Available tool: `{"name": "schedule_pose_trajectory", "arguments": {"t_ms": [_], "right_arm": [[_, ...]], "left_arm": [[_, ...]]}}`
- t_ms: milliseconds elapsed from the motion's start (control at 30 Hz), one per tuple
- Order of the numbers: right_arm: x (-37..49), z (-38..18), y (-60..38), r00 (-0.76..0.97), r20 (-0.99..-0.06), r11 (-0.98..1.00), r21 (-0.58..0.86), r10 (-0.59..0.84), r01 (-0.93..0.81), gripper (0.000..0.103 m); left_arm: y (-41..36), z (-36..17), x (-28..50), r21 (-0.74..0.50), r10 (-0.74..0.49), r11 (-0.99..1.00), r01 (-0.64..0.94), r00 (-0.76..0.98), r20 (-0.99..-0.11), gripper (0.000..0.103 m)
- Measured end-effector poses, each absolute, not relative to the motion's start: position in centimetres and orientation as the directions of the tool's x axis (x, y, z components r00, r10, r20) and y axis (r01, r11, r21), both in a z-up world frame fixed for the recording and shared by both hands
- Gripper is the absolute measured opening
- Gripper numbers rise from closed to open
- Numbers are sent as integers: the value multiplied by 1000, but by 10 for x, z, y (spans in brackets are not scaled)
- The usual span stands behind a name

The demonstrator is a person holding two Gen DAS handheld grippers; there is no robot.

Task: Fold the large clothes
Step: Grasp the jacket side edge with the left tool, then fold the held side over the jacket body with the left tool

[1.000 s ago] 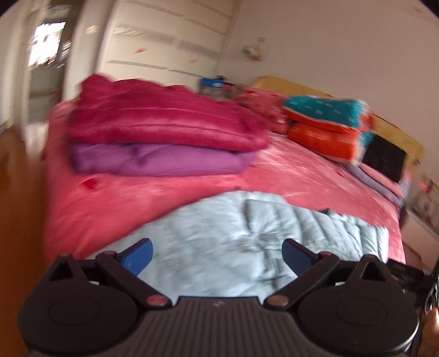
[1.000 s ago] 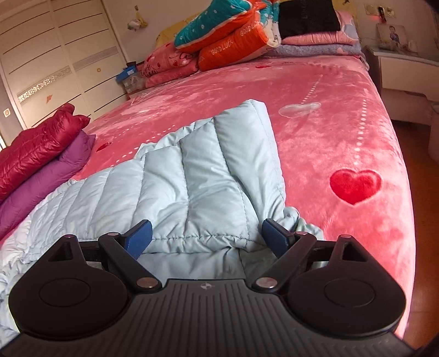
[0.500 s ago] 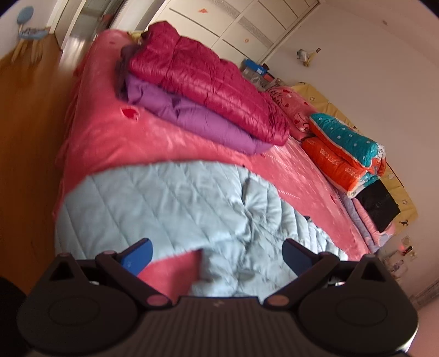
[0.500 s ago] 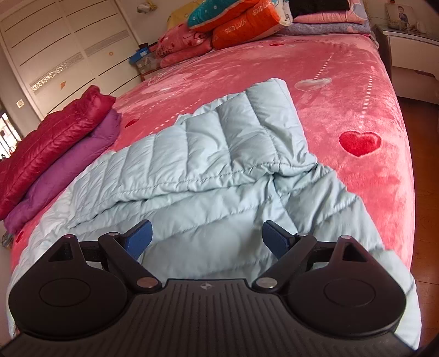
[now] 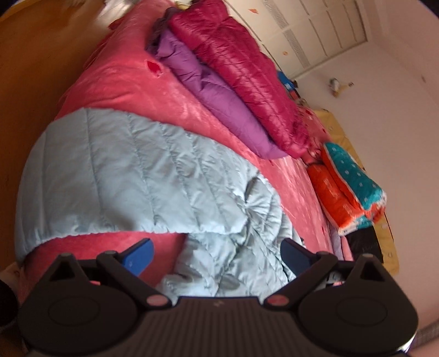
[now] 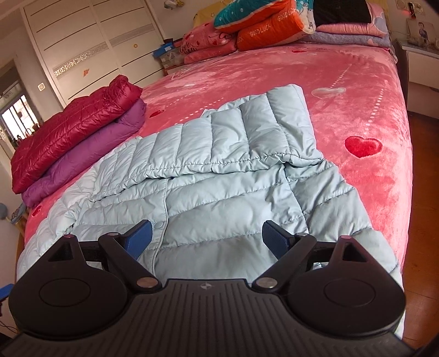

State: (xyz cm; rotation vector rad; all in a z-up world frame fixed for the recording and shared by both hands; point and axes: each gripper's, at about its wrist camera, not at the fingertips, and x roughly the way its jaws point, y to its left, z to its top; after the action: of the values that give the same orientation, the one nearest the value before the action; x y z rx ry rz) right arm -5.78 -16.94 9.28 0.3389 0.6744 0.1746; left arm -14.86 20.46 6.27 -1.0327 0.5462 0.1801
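The left gripper [image 5: 216, 254] stands with its two blue-tipped fingers spread wide and nothing between them, hanging over the near edge of the pale blue quilted down jacket [image 5: 153, 178]. The right gripper [image 6: 207, 237] is likewise spread wide and empty, its blue pads [image 6: 274, 241] above the front of the same pale blue jacket [image 6: 219, 186], beside the seam that runs down its middle.

The jacket lies spread across the near part of the pink plush bedspread with red hearts [image 6: 356, 90], one panel folded over the body in the right wrist view, its near end reaching the bed's edge. In the left wrist view a strip of pink bedspread [image 5: 109, 241] shows under the jacket's curved hem.

Further off, near the bed's left edge, a folded crimson quilted jacket [image 6: 74, 129] rests on top of a folded purple one [image 6: 90, 153], well apart from the blue jacket. At the head of the bed sit stacked teal and orange pillows [image 6: 260, 22], pink cushions [image 6: 205, 44] beside them. White wardrobe doors [image 6: 90, 44] stand beyond, and wooden floor [image 6: 422, 192] borders the bed.
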Motion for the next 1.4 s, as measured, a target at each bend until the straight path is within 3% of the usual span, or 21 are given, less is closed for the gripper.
{"name": "schedule_pose_trajectory", "arguments": {"t_ms": [300,767,833,1000,1100,1200,1400], "right_arm": [[-45,83,-161,763,-573,925,370,298,-84,103],[-29,82,-154,794,-526,919,381,305,-101,103],[-27,81,-155,798,-521,917,387,303,-95,103],[-22,81,-165,811,-507,905,421,293,-63,103],[-21,83,-173,823,-490,894,446,288,-47,103],[-20,84,-183,835,-471,877,481,283,-26,103],[-16,85,-206,865,-424,833,554,267,15,103]], "left_arm": [[215,36,-132,-770,-53,434,-468,840,-540,97],[242,29,-113,-803,76,325,-499,860,-504,96],[249,30,-111,-811,97,307,-498,864,-494,92],[265,37,-100,-810,139,318,-494,869,-475,48],[270,46,-93,-800,172,360,-480,877,-449,34],[269,68,-80,-748,200,479,-460,887,-417,25],[242,130,-41,-565,193,749,-346,929,-315,25]]}}
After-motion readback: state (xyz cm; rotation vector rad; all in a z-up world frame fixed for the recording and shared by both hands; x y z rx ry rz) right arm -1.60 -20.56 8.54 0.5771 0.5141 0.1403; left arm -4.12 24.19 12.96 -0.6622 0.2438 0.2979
